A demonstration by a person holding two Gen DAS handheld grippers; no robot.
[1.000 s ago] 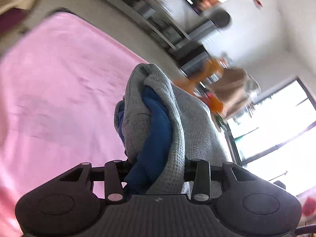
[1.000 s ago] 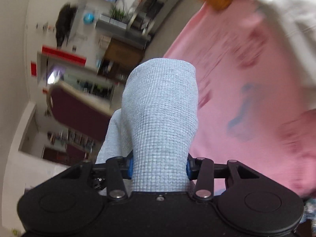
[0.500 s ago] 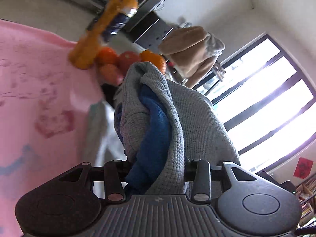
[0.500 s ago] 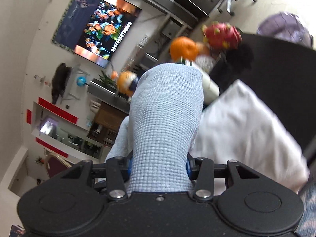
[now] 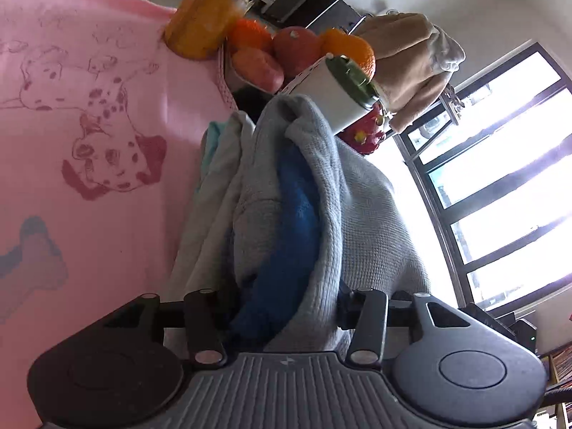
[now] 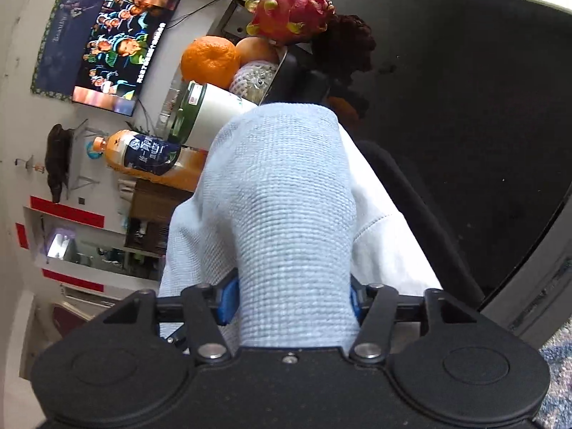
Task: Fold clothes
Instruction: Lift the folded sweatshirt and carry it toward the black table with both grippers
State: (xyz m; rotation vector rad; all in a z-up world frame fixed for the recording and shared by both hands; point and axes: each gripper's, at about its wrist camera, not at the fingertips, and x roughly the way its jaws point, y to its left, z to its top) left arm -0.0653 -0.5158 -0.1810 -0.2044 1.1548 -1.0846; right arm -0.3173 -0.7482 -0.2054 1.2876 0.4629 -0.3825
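Note:
A grey waffle-knit garment (image 5: 361,221) with a blue inner layer (image 5: 296,214) is bunched between the fingers of my left gripper (image 5: 286,307). The jaws are opening, but the cloth still fills the gap. It hangs over a pale folded garment (image 5: 214,193) lying at the edge of the pink dog-print blanket (image 5: 89,125). In the right wrist view the same grey knit (image 6: 286,196) sits between the blue pads of my right gripper (image 6: 291,300). Those jaws are opening too, with the pads still against the cloth. A white garment (image 6: 386,250) lies under it. The fingertips are hidden.
Close ahead stand oranges (image 5: 250,34), a dragon fruit (image 6: 293,10), a white canister with a green lid (image 5: 339,96) and an orange juice bottle (image 6: 150,157). A dark tabletop (image 6: 464,107) spreads to the right. A window (image 5: 500,178) and a wall screen (image 6: 118,46) lie beyond.
Both grippers carried the grey garment away from the open pink blanket toward the fruit and bottle end, lower and over the pale folded garment. Both sets of fingers stand slightly wider.

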